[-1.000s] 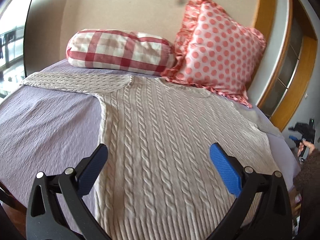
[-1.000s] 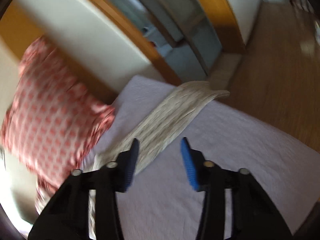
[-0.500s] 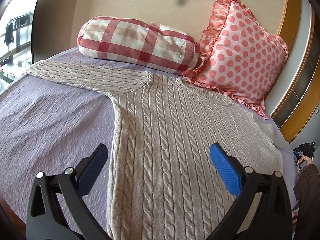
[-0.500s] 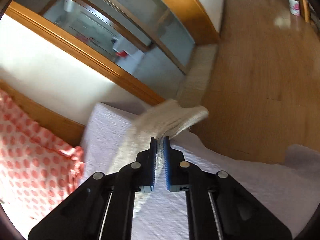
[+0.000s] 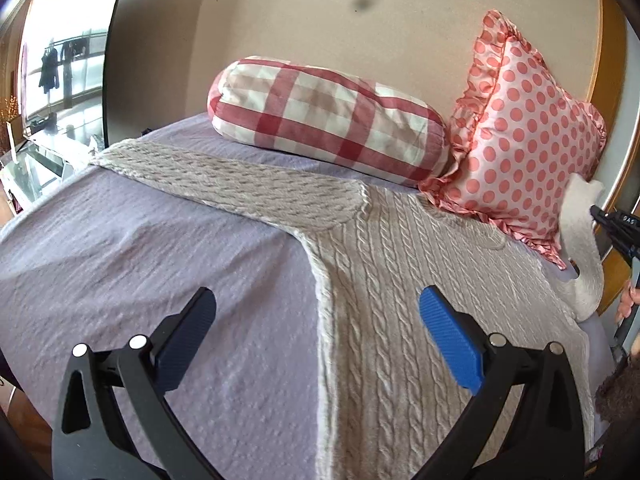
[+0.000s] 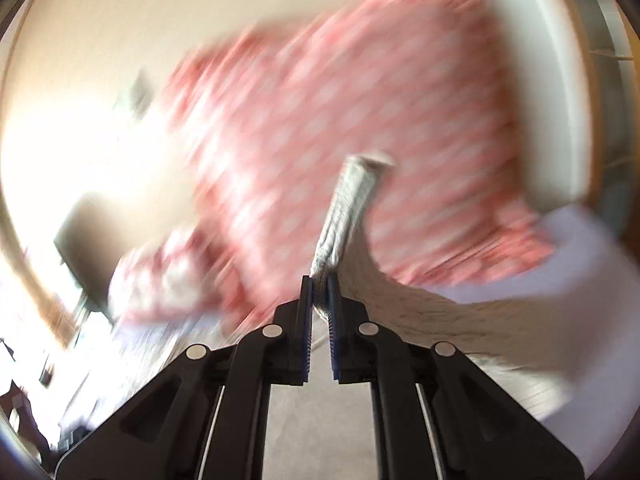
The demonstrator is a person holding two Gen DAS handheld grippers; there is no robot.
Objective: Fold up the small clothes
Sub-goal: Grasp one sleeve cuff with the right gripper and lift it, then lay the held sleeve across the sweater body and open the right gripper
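A cream cable-knit sweater [image 5: 400,280] lies flat on the lilac bed [image 5: 140,260], its left sleeve [image 5: 240,184] spread toward the far left. My left gripper [image 5: 316,328] is open and empty, hovering above the sweater's left side edge. My right gripper [image 6: 319,292] is shut on the sweater's right sleeve [image 6: 352,200] and holds it lifted off the bed. In the left wrist view the raised sleeve [image 5: 580,248] hangs at the far right, with the right gripper's tip [image 5: 616,228] beside it. The right wrist view is motion-blurred.
A red-and-white checked bolster [image 5: 328,120] and a pink polka-dot cushion [image 5: 524,128] lean on the wall at the head of the bed. A window [image 5: 60,60] is at the left. A wooden door frame [image 5: 612,80] is at the right.
My right gripper closed on the right sleeve's cuff, lifted it off the bed and swung toward the pillows. My left gripper drifted left over the sweater's edge, still open.
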